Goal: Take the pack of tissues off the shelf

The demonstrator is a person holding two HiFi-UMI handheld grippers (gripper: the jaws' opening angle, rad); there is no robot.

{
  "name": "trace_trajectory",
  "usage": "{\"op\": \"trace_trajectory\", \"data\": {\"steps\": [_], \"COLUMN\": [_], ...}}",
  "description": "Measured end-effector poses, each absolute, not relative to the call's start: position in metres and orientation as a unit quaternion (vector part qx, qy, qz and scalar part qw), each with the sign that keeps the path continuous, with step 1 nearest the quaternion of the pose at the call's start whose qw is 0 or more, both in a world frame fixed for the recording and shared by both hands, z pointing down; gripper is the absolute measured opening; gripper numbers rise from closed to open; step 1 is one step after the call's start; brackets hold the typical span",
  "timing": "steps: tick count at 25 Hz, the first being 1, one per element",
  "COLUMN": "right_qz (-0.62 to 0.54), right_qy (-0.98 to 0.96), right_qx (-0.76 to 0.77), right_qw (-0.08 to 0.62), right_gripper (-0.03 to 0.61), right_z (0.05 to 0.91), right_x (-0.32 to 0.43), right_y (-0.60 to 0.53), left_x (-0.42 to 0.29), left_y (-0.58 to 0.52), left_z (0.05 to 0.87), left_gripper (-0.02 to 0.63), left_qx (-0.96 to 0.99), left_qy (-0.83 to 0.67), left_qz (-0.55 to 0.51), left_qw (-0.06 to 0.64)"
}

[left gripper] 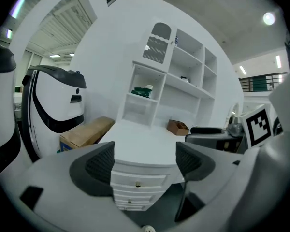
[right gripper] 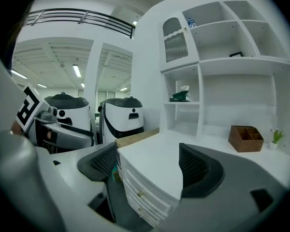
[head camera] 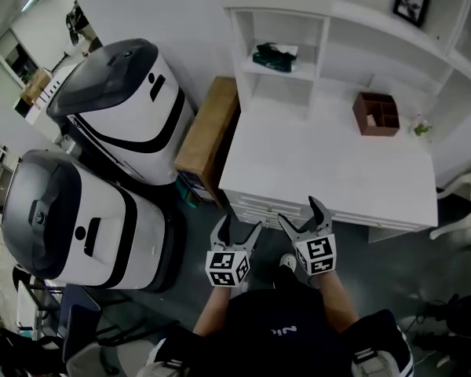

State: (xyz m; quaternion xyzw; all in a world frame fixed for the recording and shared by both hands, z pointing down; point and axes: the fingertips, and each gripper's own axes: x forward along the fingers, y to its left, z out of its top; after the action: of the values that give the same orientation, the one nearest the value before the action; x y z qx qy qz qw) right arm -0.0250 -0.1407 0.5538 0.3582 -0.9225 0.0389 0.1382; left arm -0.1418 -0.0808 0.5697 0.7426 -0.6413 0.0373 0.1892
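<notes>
A dark green pack of tissues (head camera: 274, 56) lies on a low shelf of the white shelving unit (head camera: 318, 14) at the back of the white desk (head camera: 330, 163). The pack also shows small in the left gripper view (left gripper: 143, 91) and the right gripper view (right gripper: 180, 96). My left gripper (head camera: 236, 228) and right gripper (head camera: 301, 212) hover side by side at the desk's near edge, far from the pack. Both stand open with nothing between the jaws (left gripper: 145, 162) (right gripper: 147, 162).
A brown wooden organiser box (head camera: 377, 113) and a small plant (head camera: 421, 128) sit on the desk's right side. A picture frame (head camera: 410, 2) rests on an upper shelf. Left of the desk stand a cardboard box (head camera: 208, 128) and two large white-and-grey machines (head camera: 122, 104).
</notes>
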Motion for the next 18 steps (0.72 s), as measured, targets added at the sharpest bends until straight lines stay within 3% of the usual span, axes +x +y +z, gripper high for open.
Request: {"op": "trace_trajectory", "data": {"steps": [18], "right_qz": [0.051], "right_qy": [-0.935], "right_qx": [0.330], "right_qw": [0.119], "right_gripper": [0.389], "right_z": [0.536], "right_x": [0.012], "right_y": [-0.270], "left_x": [-0.101], "left_y": [-0.188], "left_z": [0.553], "left_gripper": [0.379], "left_qx": [0.709], "left_qy": [-0.682], "left_qz": [0.023], "left_qw": [0.177]}}
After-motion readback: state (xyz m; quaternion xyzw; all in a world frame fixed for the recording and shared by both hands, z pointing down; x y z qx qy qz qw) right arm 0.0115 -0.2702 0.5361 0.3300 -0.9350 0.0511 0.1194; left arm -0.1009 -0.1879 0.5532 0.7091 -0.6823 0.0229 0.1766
